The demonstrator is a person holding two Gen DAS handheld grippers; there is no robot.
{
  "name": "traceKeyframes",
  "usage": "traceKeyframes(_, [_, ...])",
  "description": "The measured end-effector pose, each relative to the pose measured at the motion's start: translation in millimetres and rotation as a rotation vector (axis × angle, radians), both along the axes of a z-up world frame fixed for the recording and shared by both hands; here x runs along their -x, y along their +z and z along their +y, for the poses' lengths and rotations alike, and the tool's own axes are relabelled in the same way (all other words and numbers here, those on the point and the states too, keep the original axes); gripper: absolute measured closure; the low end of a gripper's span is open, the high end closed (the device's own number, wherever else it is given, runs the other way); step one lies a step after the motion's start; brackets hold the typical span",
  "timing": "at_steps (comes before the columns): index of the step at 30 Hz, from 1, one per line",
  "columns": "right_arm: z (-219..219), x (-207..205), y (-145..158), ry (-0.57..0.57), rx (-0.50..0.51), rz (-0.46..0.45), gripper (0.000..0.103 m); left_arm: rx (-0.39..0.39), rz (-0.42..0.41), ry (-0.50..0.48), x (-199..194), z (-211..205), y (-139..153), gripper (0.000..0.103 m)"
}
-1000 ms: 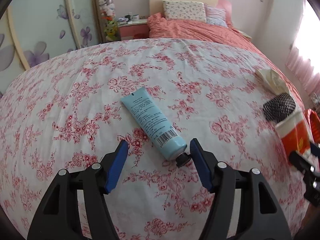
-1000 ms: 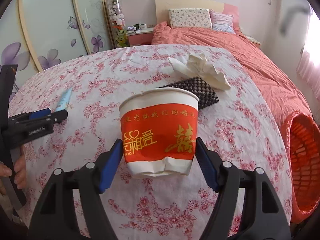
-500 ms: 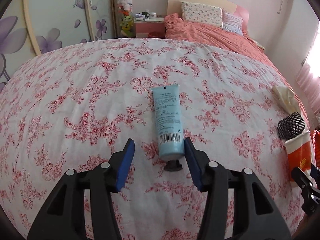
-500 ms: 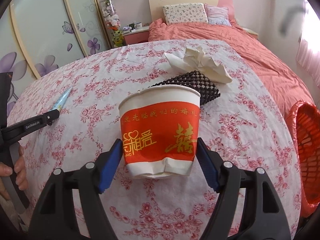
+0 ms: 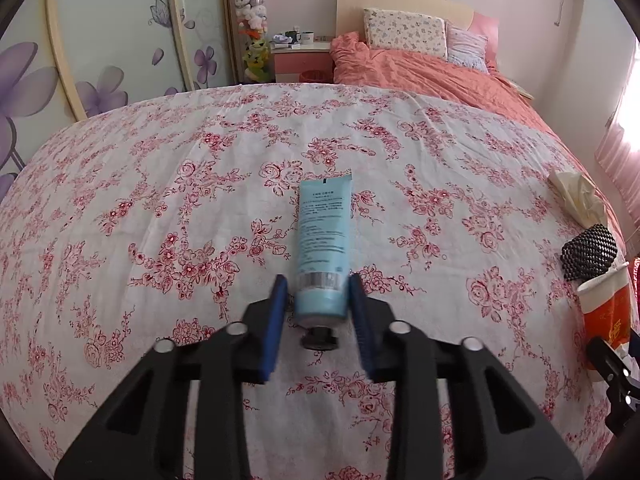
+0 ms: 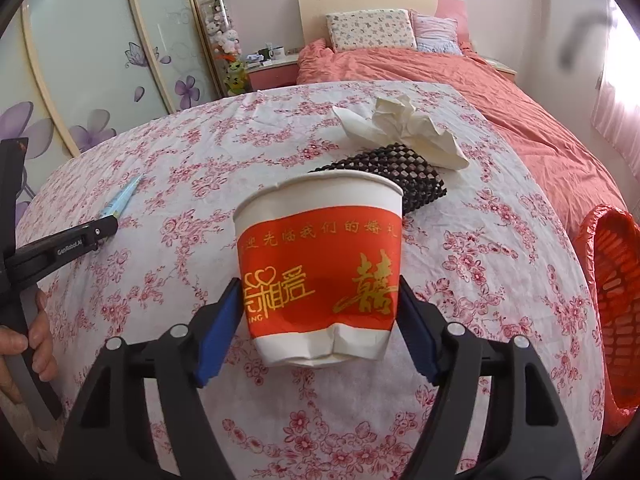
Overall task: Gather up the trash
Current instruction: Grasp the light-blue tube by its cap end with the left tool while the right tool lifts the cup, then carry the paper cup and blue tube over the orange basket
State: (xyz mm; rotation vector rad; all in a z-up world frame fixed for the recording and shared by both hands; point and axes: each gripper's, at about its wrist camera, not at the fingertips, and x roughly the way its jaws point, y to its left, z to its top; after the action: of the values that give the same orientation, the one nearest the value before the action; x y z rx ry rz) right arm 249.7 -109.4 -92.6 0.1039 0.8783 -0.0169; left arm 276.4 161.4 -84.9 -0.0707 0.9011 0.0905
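On the floral sheet (image 5: pixel 160 208), "GenRobot"-marked left tool (image 5: pixel 318 304) brackets the tube (image 5: pixel 323 240); right tool (image 6: pixel 320 308) pinches the cup (image 6: pixel 320 264).

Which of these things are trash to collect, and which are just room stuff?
Trash job: blue tube between left tongs; paper cup in right tongs; crumpled tissue; black mesh; orange basket.

Just there: pillows, nightstand, plush toys.

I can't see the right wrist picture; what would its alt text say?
A two-finger gripper clamps a creased red-and-white paper cup above a floral tablecloth. Behind the cup lie a black mesh piece and crumpled tissue; a red basket sits at right.
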Motion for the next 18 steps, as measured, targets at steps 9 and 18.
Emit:
traceKeyframes(9, [1.1,1.9,1.4,0.005,0.001,-0.003,0.031,0.01,-0.011,0.009,-3.6,0.8,-0.2,0.07])
traceKeyframes(18, [-0.5,11.9,10.3,0.021,-0.013,-0.036,0.033,0.029,-0.031,-0.017,5.9,4.3,1.1,0.075])
